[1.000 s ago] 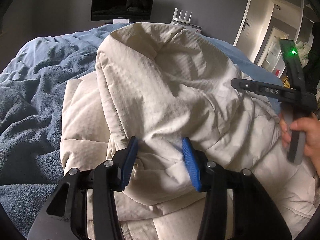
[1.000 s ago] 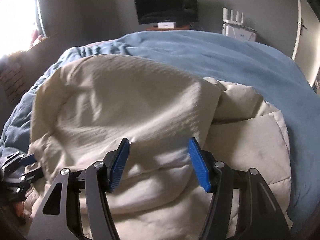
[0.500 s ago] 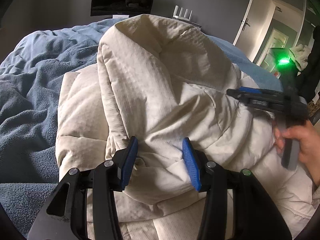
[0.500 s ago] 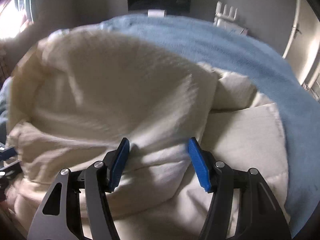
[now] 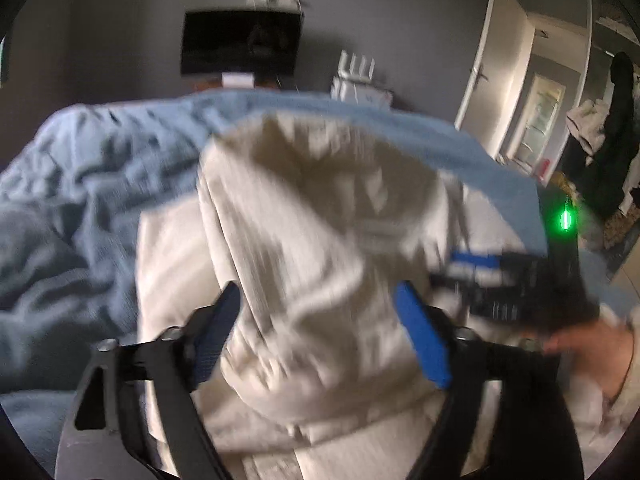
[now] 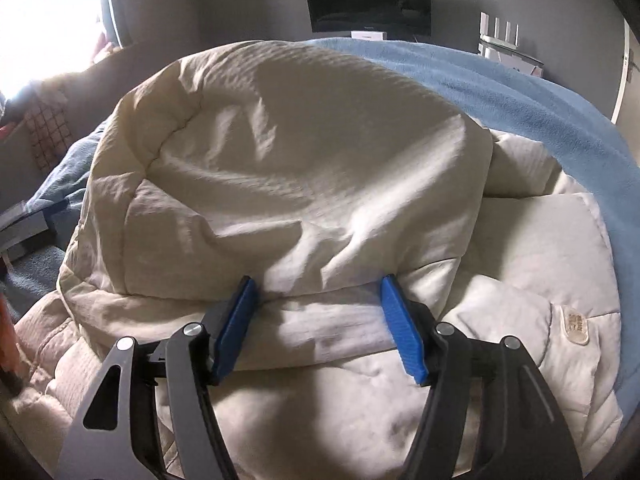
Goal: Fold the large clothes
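A large cream padded jacket (image 5: 320, 240) lies bunched on the blue blanket (image 5: 80, 208), its upper part folded over in a rounded mound (image 6: 288, 152). My left gripper (image 5: 320, 332) is open, its blue pads either side of the mound's near edge; the view is motion-blurred. My right gripper (image 6: 320, 320) is open, its pads straddling the folded edge without pinching it. The right gripper also shows in the left wrist view (image 5: 520, 280), held by a hand at the jacket's right side.
The blue blanket (image 6: 540, 112) covers the bed around the jacket. A dark monitor (image 6: 368, 0) and a white router (image 6: 500, 32) stand behind the bed. A doorway (image 5: 540, 120) is at the right. A bright window (image 6: 44, 20) is at the left.
The left gripper's jaws have opened wider and let go of the jacket fold. Both grippers have shifted, and the mound has dropped lower on the bed.
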